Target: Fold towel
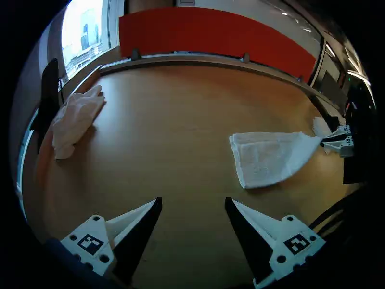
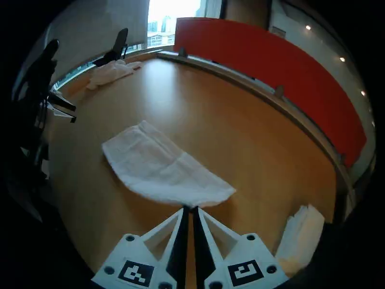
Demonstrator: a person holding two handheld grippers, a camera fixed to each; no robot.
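Note:
A white towel (image 1: 269, 156) lies folded on the wooden table (image 1: 183, 120), drawn out to a point at its right corner. My right gripper (image 1: 332, 141) pinches that corner, fingers closed on the cloth. In the right gripper view the towel (image 2: 159, 168) spreads just ahead of my right gripper (image 2: 190, 208), whose fingers stand almost together at the cloth's near edge. My left gripper (image 1: 192, 200) hangs open over bare wood, well short and to the left of the towel, with nothing between its fingers. It also appears far off as my left gripper (image 2: 61, 108) at the table's left side.
A crumpled towel (image 1: 74, 120) lies at the far left corner of the table, seen too as the crumpled towel (image 2: 113, 72). A stack of folded towels (image 2: 301, 236) sits near the right edge. A red partition (image 1: 216, 33) runs along the back. Dark chairs (image 2: 118, 45) stand by the window.

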